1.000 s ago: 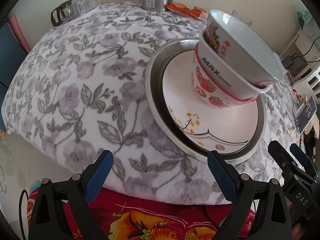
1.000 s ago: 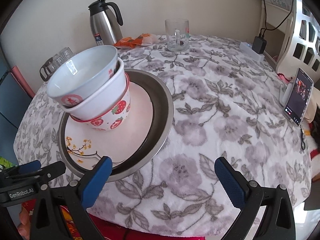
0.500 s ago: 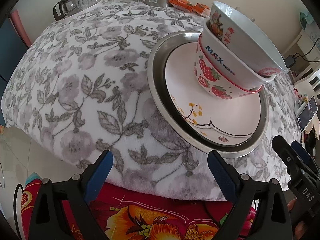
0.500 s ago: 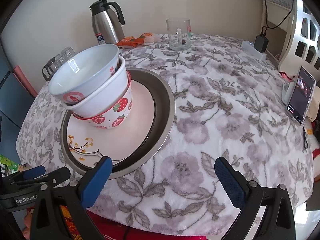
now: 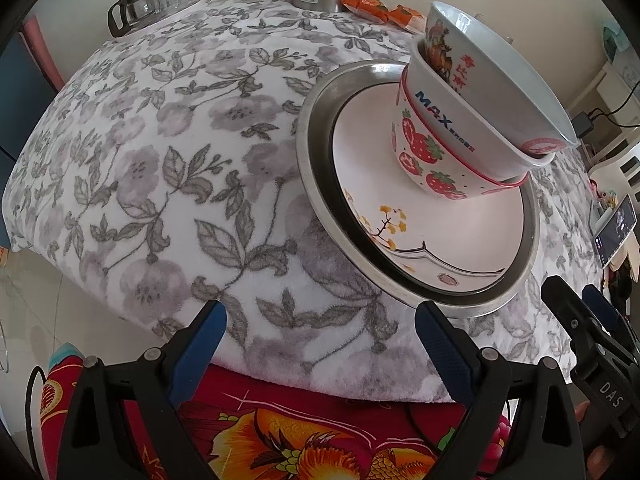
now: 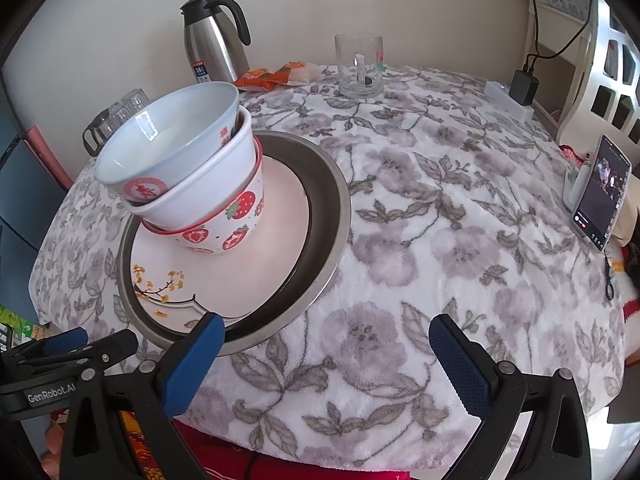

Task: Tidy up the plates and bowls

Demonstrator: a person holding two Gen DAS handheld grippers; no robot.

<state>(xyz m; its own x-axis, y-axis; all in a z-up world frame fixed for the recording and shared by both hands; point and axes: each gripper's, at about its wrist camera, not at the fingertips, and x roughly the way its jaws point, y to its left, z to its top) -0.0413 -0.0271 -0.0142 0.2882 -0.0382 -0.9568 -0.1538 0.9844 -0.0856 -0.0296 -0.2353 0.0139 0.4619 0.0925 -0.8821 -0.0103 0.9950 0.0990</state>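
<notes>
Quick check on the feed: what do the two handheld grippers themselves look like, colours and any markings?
Both match: the left gripper and right gripper have black plastic frames with silver pivot bolts and blue textured pads. White lettering reads "GenRobot.AI" on the left body, "DAS" on the right.

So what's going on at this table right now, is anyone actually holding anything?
Nothing is held. The left gripper and right gripper are both open at the near table edge. On the floral tablecloth, the dishes are already stacked: a metal plate carries a white plate, with a strawberry bowl, a white bowl and a tilted top bowl nested on it.
</notes>
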